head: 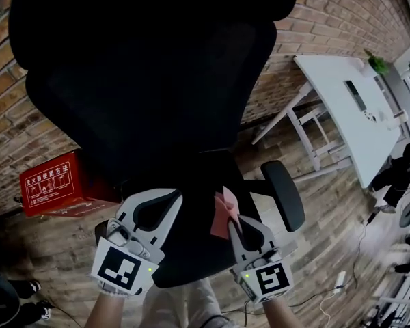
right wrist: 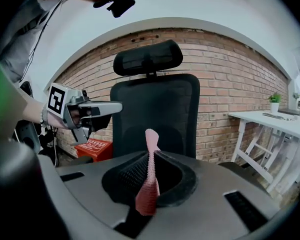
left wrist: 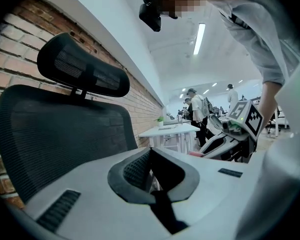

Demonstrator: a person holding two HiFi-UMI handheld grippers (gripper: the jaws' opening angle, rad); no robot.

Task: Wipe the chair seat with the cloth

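A wood-plank floor (head: 314, 210) is running under everything, and a rough red-brick wall (head: 328, 26) is closing the head view from 9 to 2 o'clock. A white desk (head: 335, 98) on slanted legs is standing at 3 o'clock, with a small green plant (head: 377, 63) sitting at its far end. A red box (head: 55, 183) with white print is lying at 9 o'clock, close to the wall. In the left gripper view, people (left wrist: 195, 109) are standing far off under a long ceiling light (left wrist: 199, 38).

A black chair is filling the centre: a curved headrest (head: 150, 12) at 12 o'clock, a broad mesh back (head: 157, 108) below it, a rounded padded armrest (head: 285, 193) at 4 o'clock, and the dark seat (head: 195, 251) at 6 o'clock between the two grippers.

The left gripper (head: 156, 195) is hanging over the seat's 8 o'clock side, its jaws meeting at the tips with nothing in them. The right gripper (head: 236, 219) is hovering at 5 o'clock, its ribbed jaws pinching a thin, crumpled pink cloth (head: 224, 210) that is sticking up past the tips above the seat; whether the cloth is touching the seat cannot be told
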